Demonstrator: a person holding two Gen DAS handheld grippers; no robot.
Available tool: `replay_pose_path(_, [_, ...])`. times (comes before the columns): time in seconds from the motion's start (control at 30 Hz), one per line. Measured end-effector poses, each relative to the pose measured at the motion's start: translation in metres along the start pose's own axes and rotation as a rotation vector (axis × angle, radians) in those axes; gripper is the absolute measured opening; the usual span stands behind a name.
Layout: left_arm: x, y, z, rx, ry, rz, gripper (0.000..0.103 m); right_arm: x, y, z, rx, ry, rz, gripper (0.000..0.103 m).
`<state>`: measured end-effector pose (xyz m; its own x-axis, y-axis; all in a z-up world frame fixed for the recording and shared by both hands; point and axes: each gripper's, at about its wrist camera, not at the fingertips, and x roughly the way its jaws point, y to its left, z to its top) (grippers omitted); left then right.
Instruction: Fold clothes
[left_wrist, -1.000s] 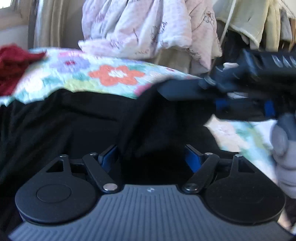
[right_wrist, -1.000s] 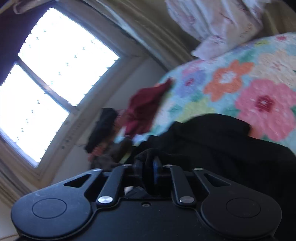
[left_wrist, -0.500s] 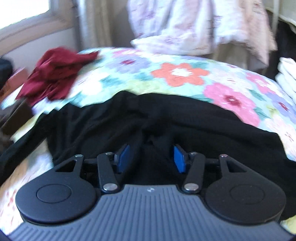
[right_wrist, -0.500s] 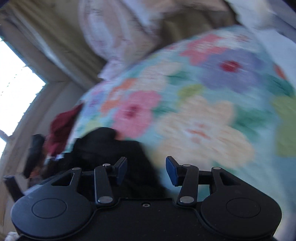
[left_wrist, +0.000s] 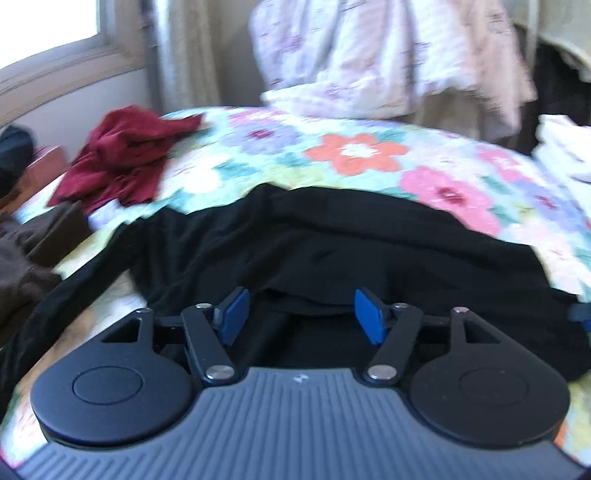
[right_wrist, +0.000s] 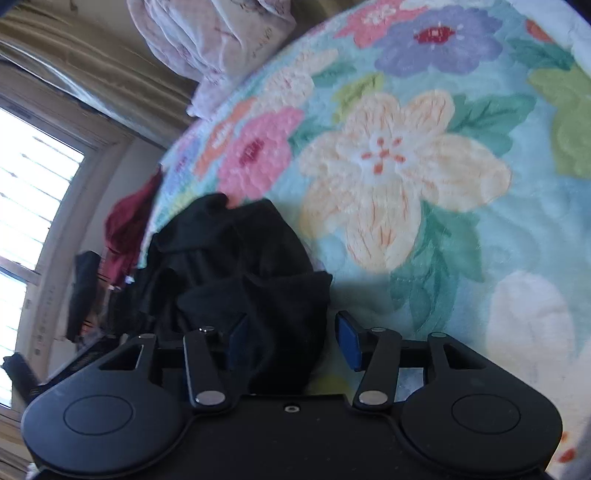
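A black garment (left_wrist: 332, 243) lies spread and partly folded on the flowered bedspread (left_wrist: 354, 155). My left gripper (left_wrist: 301, 317) is open just above its near edge, blue pads apart, holding nothing. In the right wrist view the same black garment (right_wrist: 236, 258) lies bunched at the left, and my right gripper (right_wrist: 291, 343) is open with a fold of the cloth lying between its pads, not pinched.
A dark red garment (left_wrist: 122, 158) lies crumpled at the far left of the bed. Brown clothes (left_wrist: 26, 251) sit at the left edge. A pale floral quilt (left_wrist: 369, 55) hangs behind the bed. White folded items (left_wrist: 565, 147) are at the right. A window (right_wrist: 22, 206) is on the left.
My right gripper has opened and let go of the black cloth, then swung toward the bedspread. My left gripper has opened wider and drawn back over the garment.
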<state>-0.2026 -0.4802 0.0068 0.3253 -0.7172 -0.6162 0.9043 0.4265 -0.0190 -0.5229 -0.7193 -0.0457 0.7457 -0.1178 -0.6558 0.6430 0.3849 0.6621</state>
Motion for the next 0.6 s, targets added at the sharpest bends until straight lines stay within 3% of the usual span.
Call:
replay_pose_path(0.13, [0.012, -0.017, 0.003, 0.084, -0.012, -0.083, 0.077, 0.007, 0.010, -0.009, -0.072, -0.047, 0.000, 0.052])
replay_pose_path(0.2, [0.027, -0.027, 0.006, 0.139, 0.010, -0.095, 0.081, 0.011, 0.016, -0.010, -0.108, -0.065, 0.006, 0.015])
replay_pose_path(0.23, [0.036, -0.031, 0.008, 0.168, 0.022, -0.079, 0.081, 0.013, 0.018, -0.011, -0.120, -0.073, 0.009, 0.013])
replay_pose_path(0.27, [0.045, -0.035, 0.009, 0.197, 0.028, -0.044, 0.072, 0.015, 0.021, -0.011, -0.131, -0.081, 0.013, 0.011])
replay_pose_path(0.3, [0.052, -0.038, 0.010, 0.226, 0.034, -0.011, 0.052, 0.014, 0.023, -0.011, -0.141, -0.100, 0.018, 0.010])
replay_pose_path(0.33, [0.055, -0.037, 0.012, 0.243, 0.042, 0.004, 0.007, 0.007, 0.026, -0.011, -0.154, -0.134, 0.024, 0.010])
replay_pose_path(0.4, [0.053, -0.033, 0.017, 0.255, 0.052, 0.010, 0.004, -0.016, 0.031, -0.010, -0.188, -0.204, 0.031, 0.008])
replay_pose_path(0.47, [0.037, -0.024, 0.023, 0.237, 0.008, 0.024, 0.004, -0.036, 0.030, -0.008, -0.220, -0.243, 0.003, 0.008])
replay_pose_path(0.53, [0.012, -0.009, 0.028, 0.197, -0.057, 0.043, 0.004, -0.039, 0.022, -0.006, -0.229, -0.223, -0.067, 0.008])
replay_pose_path(0.6, [-0.007, 0.009, 0.026, 0.134, -0.076, 0.038, 0.004, -0.036, 0.010, -0.003, -0.177, -0.184, -0.062, 0.008])
